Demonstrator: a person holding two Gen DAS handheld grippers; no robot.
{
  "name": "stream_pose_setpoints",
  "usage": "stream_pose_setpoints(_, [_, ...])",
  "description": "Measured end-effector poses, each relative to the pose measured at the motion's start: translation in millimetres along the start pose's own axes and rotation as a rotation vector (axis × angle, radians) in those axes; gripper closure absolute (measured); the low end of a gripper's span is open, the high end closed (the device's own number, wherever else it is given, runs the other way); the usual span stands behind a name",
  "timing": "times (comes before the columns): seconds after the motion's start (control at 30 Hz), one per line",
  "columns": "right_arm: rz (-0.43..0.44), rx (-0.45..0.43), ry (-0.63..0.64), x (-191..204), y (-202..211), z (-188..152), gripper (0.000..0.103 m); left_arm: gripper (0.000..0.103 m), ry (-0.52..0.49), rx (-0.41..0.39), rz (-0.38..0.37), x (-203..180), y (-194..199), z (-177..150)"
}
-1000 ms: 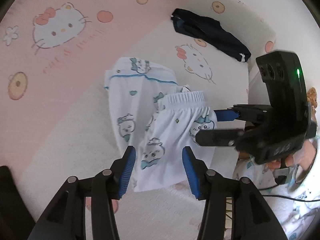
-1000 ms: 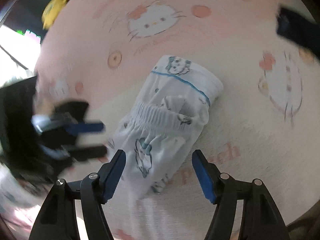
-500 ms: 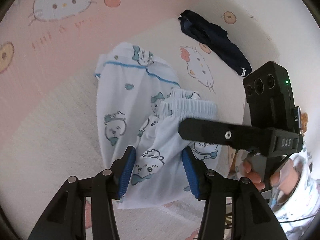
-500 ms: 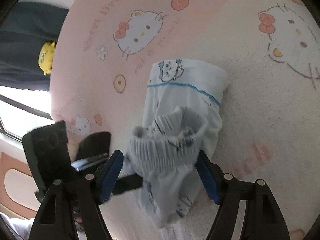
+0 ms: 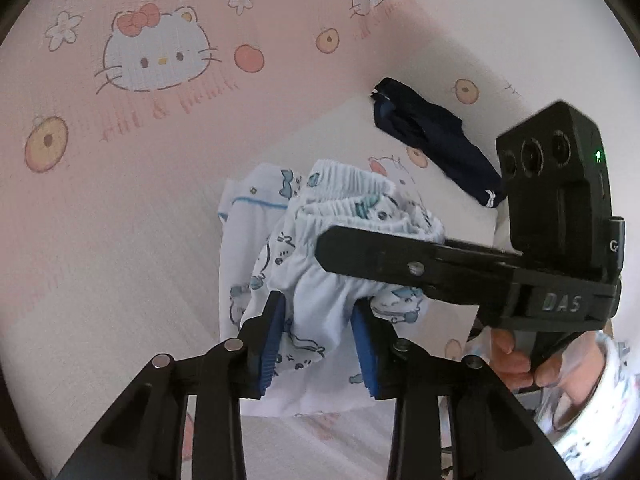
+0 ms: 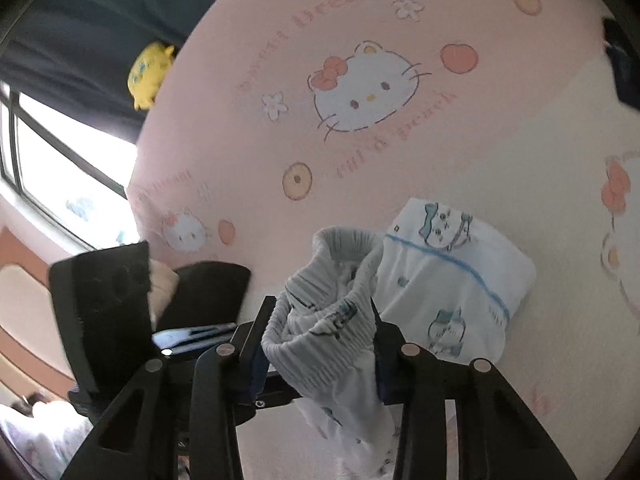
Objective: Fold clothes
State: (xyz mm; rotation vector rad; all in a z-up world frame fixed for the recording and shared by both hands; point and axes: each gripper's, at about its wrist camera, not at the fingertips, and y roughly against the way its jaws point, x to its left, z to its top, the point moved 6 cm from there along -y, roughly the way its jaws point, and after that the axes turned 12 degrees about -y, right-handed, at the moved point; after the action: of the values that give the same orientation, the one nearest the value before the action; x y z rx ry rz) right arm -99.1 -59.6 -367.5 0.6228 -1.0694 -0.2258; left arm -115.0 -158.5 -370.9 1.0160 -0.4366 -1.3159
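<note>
White cartoon-print shorts (image 5: 320,292) are bunched up above the pink bedsheet. My left gripper (image 5: 320,344) is closing, and its blue pads (image 5: 272,340) press on the lower cloth of the shorts. My right gripper (image 6: 320,344) is closing too, with the ribbed waistband (image 6: 332,320) squeezed between its pads. In the left wrist view the right gripper (image 5: 332,246) reaches in from the right across the gathered waistband. A folded white garment with a blue line (image 6: 452,280) lies flat just behind the shorts, also visible as a folded white garment (image 5: 248,200).
A dark navy garment (image 5: 436,148) lies further back on the cartoon-cat bedsheet (image 5: 120,220). A person's hand (image 5: 516,356) and printed sleeve hold the right gripper. A yellow plush toy (image 6: 150,72) and a window (image 6: 52,168) are beyond the bed's left edge.
Both grippers have narrowed onto the shorts. The waistband, lying flat a second ago, is now gathered and lifted off the sheet between the right pads. The shorts have bunched up.
</note>
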Motion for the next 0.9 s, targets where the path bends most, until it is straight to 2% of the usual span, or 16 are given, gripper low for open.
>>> stream_pose_setpoints(0.1, [-0.035,0.030,0.027,-2,-9,10,0.064,0.073,0.010,0.010,0.026,6,-6,10])
stream_pose_setpoints(0.37, [-0.099,0.019,0.010,-27,-27,30,0.064,0.073,0.027,0.031,0.115,20,-30,23])
stream_pose_setpoints(0.5, [-0.117,0.044,0.000,-36,-36,36,0.064,0.073,0.035,0.057,0.163,27,-42,25])
stream_pose_setpoints(0.63, [-0.153,0.078,0.008,-41,-46,38,0.062,0.073,0.045,0.085,0.173,32,-50,23])
stream_pose_setpoints(0.67, [-0.192,0.086,0.024,-42,-47,39,0.059,0.073,0.048,0.088,0.175,33,-51,22])
stream_pose_setpoints(0.7, [-0.241,0.091,0.039,-43,-46,41,0.048,0.072,0.050,0.093,0.184,34,-50,22])
stream_pose_setpoints(0.77, [-0.347,0.098,0.074,-45,-41,45,0.032,0.072,0.062,0.112,0.192,36,-51,21])
stream_pose_setpoints(0.8, [-0.389,0.098,0.096,-43,-35,47,0.031,0.072,0.073,0.127,0.192,38,-52,21])
stream_pose_setpoints(0.9, [-0.404,0.060,0.146,-36,-8,53,0.029,0.072,0.111,0.150,0.182,39,-48,18])
